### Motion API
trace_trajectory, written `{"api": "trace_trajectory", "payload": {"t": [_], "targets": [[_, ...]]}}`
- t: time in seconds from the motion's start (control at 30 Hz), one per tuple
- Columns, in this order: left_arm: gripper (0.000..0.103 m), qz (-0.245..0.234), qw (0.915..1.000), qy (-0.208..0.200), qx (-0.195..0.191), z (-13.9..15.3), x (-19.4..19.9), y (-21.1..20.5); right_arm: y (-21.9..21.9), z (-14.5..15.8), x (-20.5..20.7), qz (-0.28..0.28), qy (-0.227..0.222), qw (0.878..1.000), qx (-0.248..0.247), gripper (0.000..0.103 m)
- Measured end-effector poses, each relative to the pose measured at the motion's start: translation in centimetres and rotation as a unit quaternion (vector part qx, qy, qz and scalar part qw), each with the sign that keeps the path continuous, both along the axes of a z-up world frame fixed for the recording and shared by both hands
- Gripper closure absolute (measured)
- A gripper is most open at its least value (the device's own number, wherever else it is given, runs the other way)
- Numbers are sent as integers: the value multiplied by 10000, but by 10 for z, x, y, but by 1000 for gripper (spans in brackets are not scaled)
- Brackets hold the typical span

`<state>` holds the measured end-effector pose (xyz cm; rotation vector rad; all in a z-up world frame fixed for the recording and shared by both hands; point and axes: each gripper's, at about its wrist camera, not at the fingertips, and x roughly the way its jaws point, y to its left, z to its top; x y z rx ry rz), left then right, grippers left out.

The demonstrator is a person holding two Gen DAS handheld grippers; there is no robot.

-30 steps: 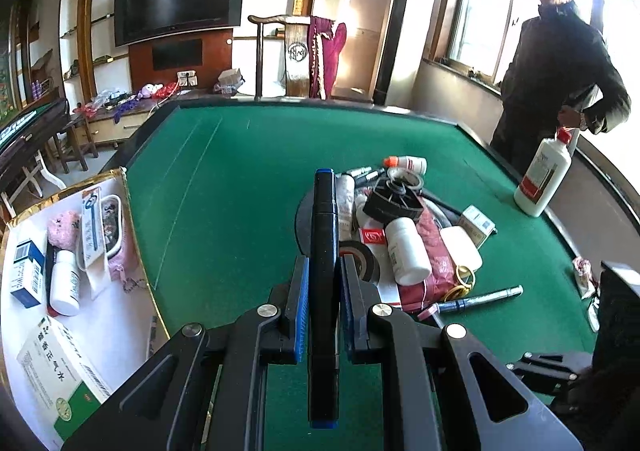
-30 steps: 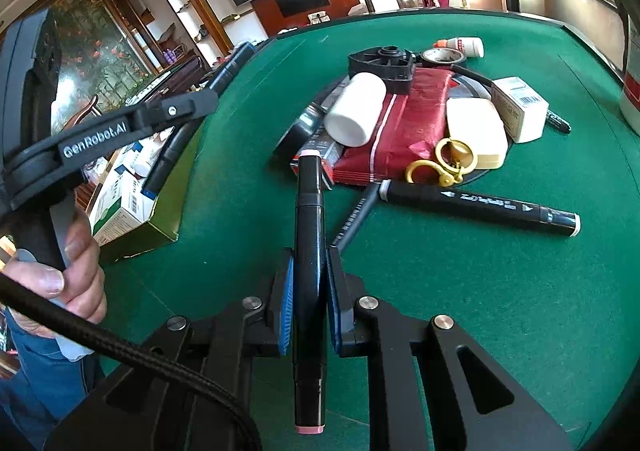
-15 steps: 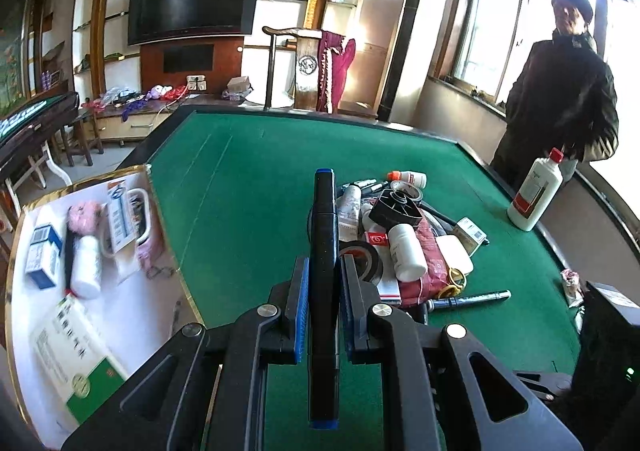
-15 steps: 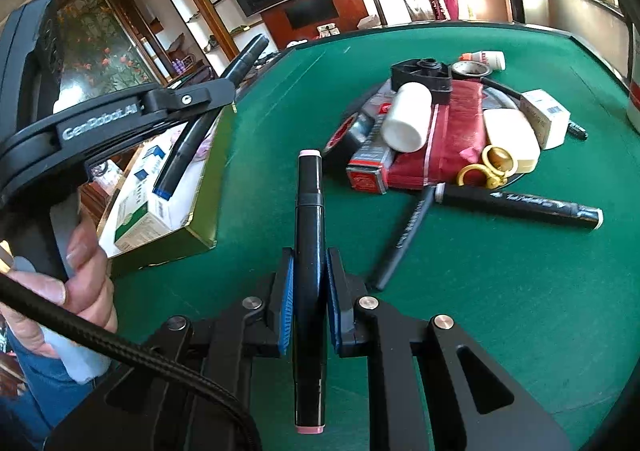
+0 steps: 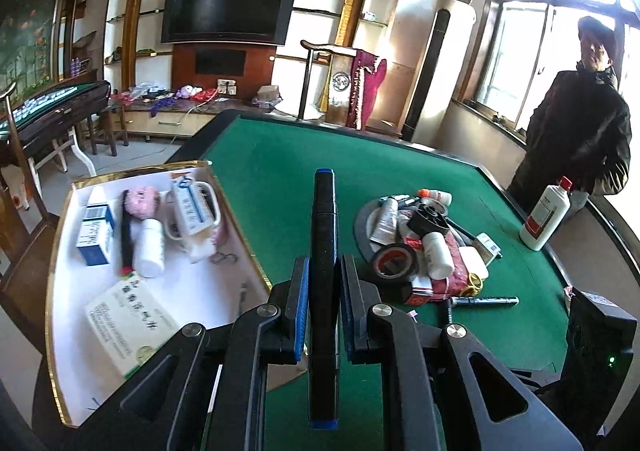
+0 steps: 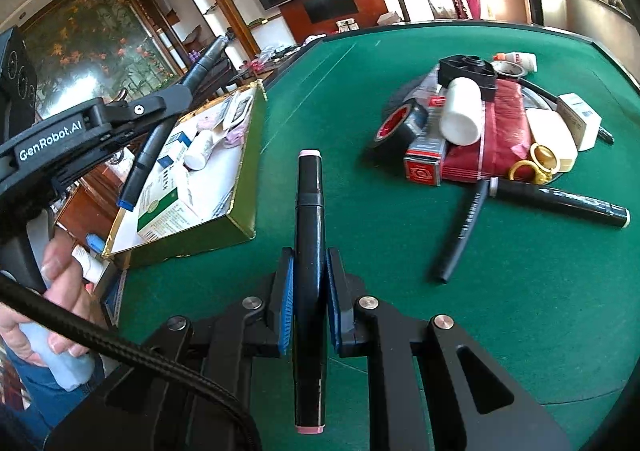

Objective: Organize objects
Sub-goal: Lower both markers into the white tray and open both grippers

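Note:
My left gripper (image 5: 323, 275) is shut on a black marker with blue ends (image 5: 323, 235), which points forward over the green table near the gold-rimmed white tray (image 5: 224, 291). In the right wrist view the left gripper (image 6: 156, 123) hangs over that tray (image 6: 244, 179) with its marker (image 6: 148, 155). My right gripper (image 6: 309, 271) is shut on a black marker with pink ends (image 6: 308, 211), above the felt to the right of the tray. A heap of loose things (image 5: 424, 251) lies further right, with a white bottle (image 6: 460, 111), a red pouch (image 6: 500, 139) and a tape roll (image 6: 400, 123).
The tray holds boxes, a white bottle (image 5: 149, 251) and a pink item. Two black markers (image 6: 560, 201) lie on the felt beside the heap. A white bottle with a red cap (image 5: 546, 213) stands at the far right edge, by a person in a dark coat (image 5: 580, 123).
Both grippers have drifted left towards the tray, each still clamping its marker. The tray now fills more of the left wrist view and the heap has slid right.

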<state>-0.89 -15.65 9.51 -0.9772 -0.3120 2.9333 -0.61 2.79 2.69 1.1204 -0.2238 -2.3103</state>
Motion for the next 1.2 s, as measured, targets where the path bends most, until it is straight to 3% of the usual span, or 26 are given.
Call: {"api": "trace_trajectory", "payload": {"t": [0.3,0.63,1.0,1.2], "targets": [[91,367,9992,146,87,8,20,-38,-20,8,3,168,73,9998,70,90],[91,807,9963,130,268,-3,32,-90,-50,21,0,421,115,9988,199,90],[91,1482,9877,-28,493,-25,53,-152,-119,41,-20,926,283,9947,354,90],[91,1672,9837,-219,622,-43,51,-169,-155,32,-44,999,248,9932,537,90]]}}
